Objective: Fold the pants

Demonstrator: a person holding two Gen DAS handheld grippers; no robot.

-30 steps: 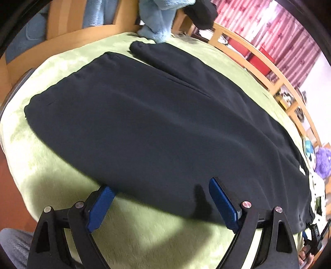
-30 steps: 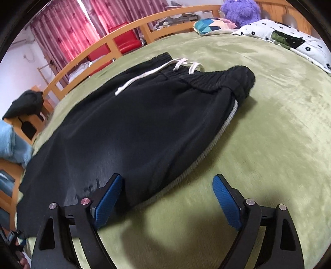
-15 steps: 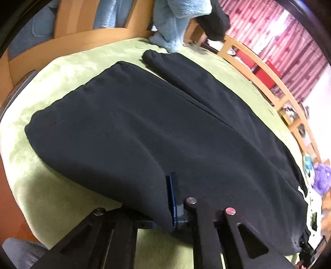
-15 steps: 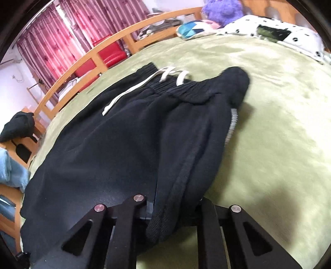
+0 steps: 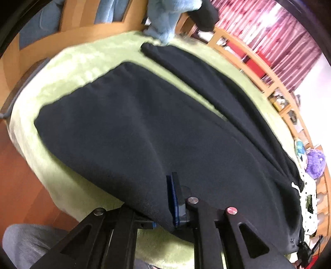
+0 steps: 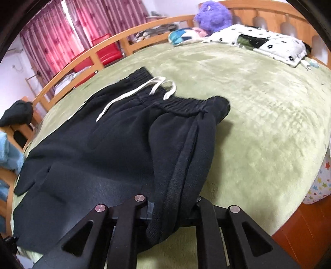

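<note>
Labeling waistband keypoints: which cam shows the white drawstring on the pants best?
Right wrist view. The white drawstring lies in full sight across the waistband of the black pants, loops and trailing end included. The left wrist view looks mostly at the legs; there only a small white scrap shows at the far edge.

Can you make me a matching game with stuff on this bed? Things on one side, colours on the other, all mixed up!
Things:
1. pants
2. drawstring
3. blanket
4. plush toy

Colours:
A. purple
B. green
C. black
D. white

Pairs: 1-C, 2-D, 3-B, 4-A
</note>
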